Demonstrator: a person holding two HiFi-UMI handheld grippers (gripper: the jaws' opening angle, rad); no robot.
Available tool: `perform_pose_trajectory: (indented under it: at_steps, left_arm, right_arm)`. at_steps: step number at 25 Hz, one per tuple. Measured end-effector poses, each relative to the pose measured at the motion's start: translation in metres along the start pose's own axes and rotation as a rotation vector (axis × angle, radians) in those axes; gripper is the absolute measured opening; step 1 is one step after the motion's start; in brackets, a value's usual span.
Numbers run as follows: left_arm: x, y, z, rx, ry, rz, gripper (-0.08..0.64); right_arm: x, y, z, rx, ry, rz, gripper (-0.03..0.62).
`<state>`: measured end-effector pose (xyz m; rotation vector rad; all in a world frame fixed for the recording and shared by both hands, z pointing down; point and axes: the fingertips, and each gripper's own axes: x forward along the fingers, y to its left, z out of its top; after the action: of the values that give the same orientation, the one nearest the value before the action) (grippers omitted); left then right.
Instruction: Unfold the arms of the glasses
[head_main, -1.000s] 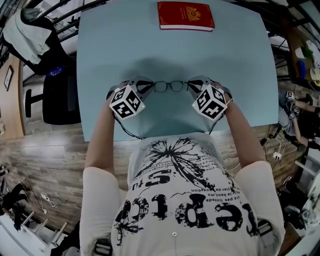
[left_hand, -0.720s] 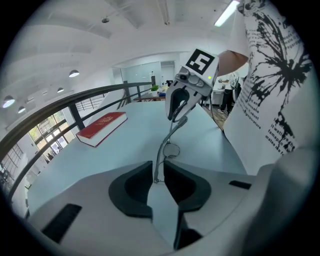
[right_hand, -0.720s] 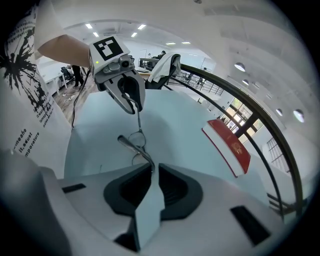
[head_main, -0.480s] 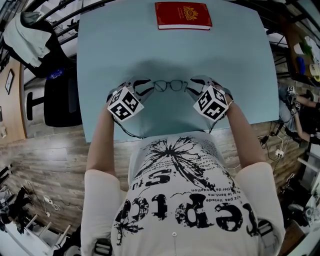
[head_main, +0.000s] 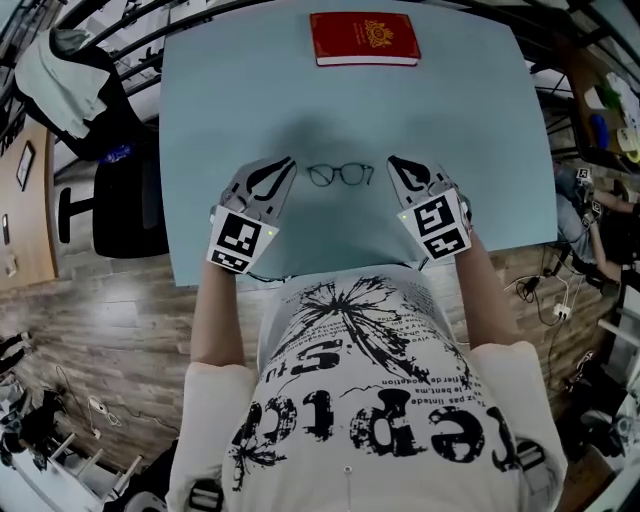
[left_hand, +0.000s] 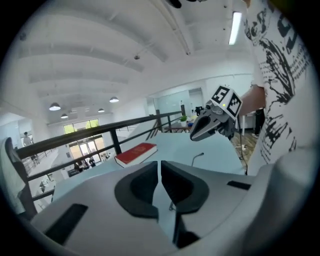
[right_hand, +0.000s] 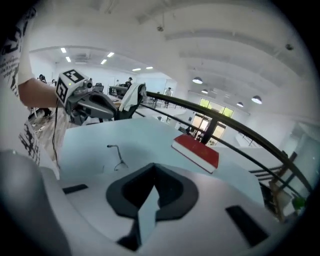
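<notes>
Two sets of fingers, on the left gripper and right gripper, are pressed together on nothing, the right's having just closed. We see the glasses on the table between the fingers, touching neither. Their arms appear unfolded, so we judge little remains.

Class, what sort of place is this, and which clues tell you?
Probably a large open-plan office or lab: round ceiling lamps, a black office chair beside the pale blue table.

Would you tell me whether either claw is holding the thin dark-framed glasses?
No, the thin dark-framed glasses lie free on the pale blue table, with the left claw and right claw clear of them.
</notes>
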<state>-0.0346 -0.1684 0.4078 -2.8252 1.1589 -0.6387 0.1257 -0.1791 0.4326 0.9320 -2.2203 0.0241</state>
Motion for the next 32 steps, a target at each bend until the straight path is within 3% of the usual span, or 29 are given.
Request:
perform_pose_trajectory:
  at_steps: [6,10,32]
  left_arm:
    - [-0.029,0.016,0.054,-0.016,-0.13,0.23,0.02]
    - [-0.045,0.021,0.08,-0.072,-0.205,0.322,0.02]
    - [-0.043,0.021,0.085,-0.095,-0.207,0.369,0.018]
  right_arm:
    - [-0.035,-0.014,0.059,0.088,-0.283,-0.114,0.011]
    - [-0.05,-0.021,0.077,0.13,-0.387,-0.148,0.009]
    - [-0.054,-0.027,0.081,0.097,-0.441,-0.171,0.008]
